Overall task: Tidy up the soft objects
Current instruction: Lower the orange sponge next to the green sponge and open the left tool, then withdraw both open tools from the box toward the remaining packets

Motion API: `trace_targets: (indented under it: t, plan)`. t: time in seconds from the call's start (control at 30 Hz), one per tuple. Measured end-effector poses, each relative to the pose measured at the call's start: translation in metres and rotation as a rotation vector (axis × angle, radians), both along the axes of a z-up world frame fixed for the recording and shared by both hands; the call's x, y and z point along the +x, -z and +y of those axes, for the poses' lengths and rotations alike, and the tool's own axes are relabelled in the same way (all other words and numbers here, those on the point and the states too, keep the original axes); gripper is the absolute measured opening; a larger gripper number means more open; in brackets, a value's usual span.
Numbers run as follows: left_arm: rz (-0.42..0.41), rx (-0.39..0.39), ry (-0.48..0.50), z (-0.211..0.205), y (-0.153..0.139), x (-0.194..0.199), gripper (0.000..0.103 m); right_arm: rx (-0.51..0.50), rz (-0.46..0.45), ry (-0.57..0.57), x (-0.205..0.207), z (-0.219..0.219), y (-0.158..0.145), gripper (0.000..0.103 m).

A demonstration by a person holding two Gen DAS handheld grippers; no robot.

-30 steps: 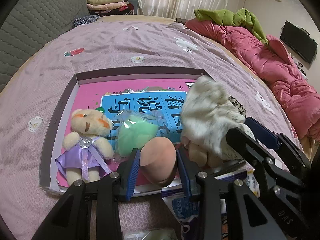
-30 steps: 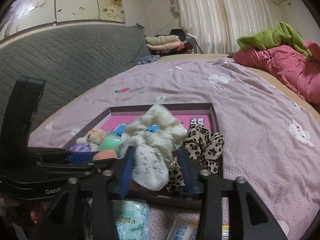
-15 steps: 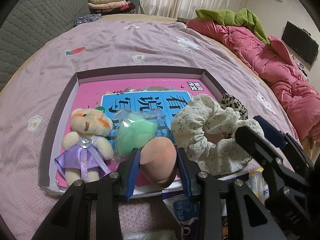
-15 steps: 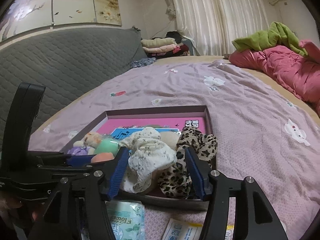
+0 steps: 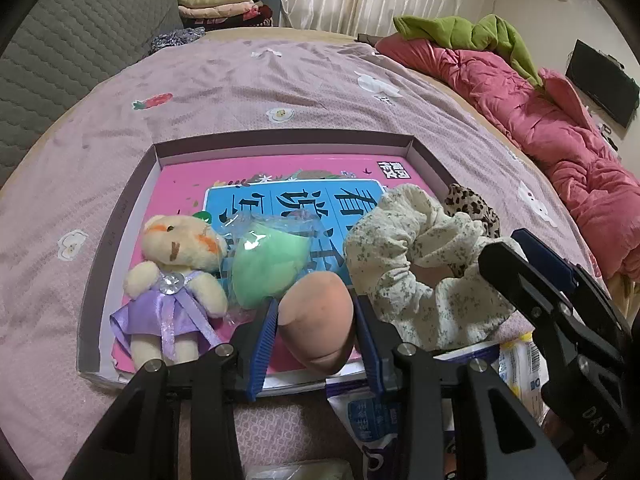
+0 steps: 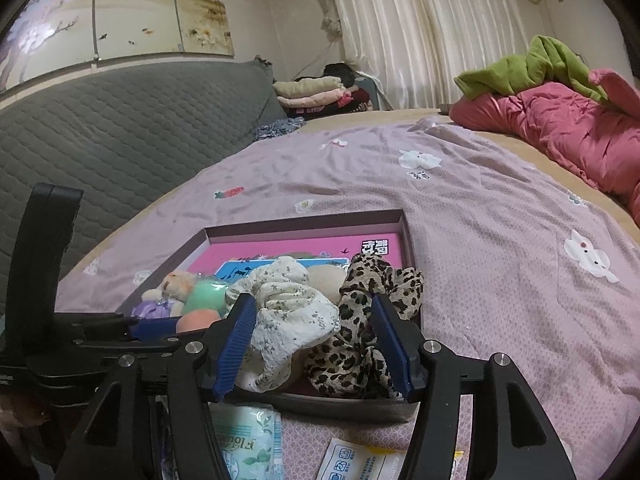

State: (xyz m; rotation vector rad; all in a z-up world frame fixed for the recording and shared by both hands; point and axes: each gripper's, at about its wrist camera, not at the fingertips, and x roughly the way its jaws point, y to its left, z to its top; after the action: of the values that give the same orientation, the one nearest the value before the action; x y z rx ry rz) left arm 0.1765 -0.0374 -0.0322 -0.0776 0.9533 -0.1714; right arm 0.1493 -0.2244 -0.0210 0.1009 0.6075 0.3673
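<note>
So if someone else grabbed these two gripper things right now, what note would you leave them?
Left gripper: shut on the peach sponge, held at the near edge of the box.
Right gripper: open, jaws have just been opening; the floral scrunchie lies loose between them.
Done: teddy bear, green sponge, floral scrunchie and leopard scrunchie are in the box, on the pink book.
Left: set the peach sponge down and release it. Packets lie outside the box; I can't tell whether they belong.
</note>
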Motion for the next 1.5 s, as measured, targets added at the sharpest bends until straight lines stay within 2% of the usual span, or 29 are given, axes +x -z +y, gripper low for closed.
trace_targets:
  t: [0.9, 1.1, 1.5]
  plan:
    - [0.005, -0.010, -0.005, 0.004, -0.010, -0.013, 0.042, -0.003, 0.014, -0.001, 0.004, -0.001, 0.003, 0.064]
    - [0.001, -0.039, -0.006, 0.007, -0.016, -0.019, 0.042, -0.006, 0.005, -0.004, 0.000, -0.002, 0.001, 0.068]
    - [-0.025, -0.062, -0.014, 0.019, -0.034, -0.041, 0.042, -0.004, -0.010, 0.056, -0.016, -0.019, -0.006, 0.069]
